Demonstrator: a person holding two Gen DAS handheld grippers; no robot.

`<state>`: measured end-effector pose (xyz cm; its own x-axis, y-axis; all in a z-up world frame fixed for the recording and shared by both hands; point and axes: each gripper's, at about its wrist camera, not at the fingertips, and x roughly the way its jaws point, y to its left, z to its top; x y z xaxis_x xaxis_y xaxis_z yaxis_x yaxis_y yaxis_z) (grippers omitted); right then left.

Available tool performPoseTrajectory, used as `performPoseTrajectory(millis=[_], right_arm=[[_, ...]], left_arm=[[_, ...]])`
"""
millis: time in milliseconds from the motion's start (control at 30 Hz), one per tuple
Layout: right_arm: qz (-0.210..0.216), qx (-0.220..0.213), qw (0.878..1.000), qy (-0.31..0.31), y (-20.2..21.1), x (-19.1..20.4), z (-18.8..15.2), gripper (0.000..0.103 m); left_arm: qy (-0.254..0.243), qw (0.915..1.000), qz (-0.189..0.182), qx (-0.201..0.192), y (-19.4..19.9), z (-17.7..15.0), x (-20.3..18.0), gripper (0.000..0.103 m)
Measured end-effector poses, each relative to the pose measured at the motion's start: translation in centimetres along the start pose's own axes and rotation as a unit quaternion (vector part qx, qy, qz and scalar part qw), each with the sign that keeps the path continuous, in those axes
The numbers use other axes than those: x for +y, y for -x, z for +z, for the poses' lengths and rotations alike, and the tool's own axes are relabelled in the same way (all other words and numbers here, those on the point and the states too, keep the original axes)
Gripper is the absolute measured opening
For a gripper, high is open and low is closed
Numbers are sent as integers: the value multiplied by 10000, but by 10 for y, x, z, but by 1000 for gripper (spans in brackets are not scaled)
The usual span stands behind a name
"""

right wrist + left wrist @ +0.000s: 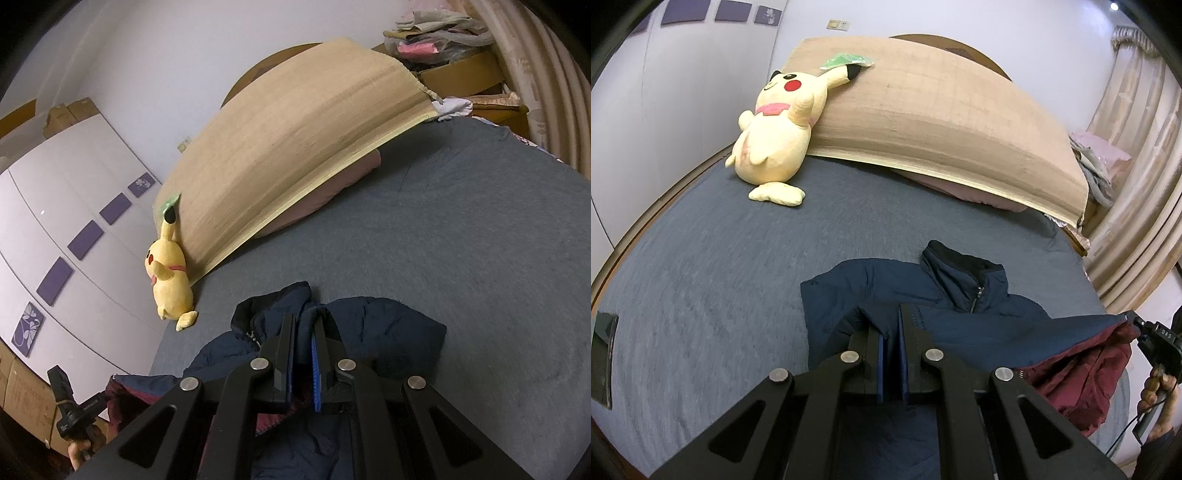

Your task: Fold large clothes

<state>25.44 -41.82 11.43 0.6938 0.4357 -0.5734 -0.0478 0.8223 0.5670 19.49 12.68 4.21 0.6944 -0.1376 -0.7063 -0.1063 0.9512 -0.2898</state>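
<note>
A navy padded jacket (886, 288) with a dark red lining (1082, 376) lies on the blue-grey bed (701, 277), collar toward the headboard. My left gripper (891, 317) is shut on a fold of the jacket's navy fabric and holds it lifted. My right gripper (306, 325) is shut on another part of the jacket (388, 325), with the hem raised so the red lining (122, 395) shows. The right gripper also shows at the right edge of the left wrist view (1134, 319).
A yellow Pikachu plush (775, 136) leans on a tan mat (942, 118) propped at the head of the bed (480, 240). White wardrobe doors (74, 229) stand on the left. Curtains (1137, 184) and piled clothes (436, 33) are on the right.
</note>
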Motion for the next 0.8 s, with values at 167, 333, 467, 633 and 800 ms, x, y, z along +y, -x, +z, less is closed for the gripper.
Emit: performPoseTrajectory(millis=[167, 333, 467, 633, 800], right_arm=[[-80, 113, 9999, -49, -27, -4, 14, 8], [-153, 264, 9995, -120, -60, -10, 23, 8], [-172, 346, 9990, -207, -81, -18, 28, 8], [-143, 404, 9983, -406, -97, -32, 32, 8], [-188, 474, 9974, -512, -113, -40, 37, 8]], left_arm=[[-83, 9998, 88, 166, -28, 13, 0, 7], [-33, 9993, 130, 355, -55, 22, 4, 7], [-142, 9986, 190, 477, -75, 29, 3, 7], [-174, 9980, 179, 587, -92, 37, -1, 7], [-210, 9969, 197, 734, -113, 45, -4, 7]])
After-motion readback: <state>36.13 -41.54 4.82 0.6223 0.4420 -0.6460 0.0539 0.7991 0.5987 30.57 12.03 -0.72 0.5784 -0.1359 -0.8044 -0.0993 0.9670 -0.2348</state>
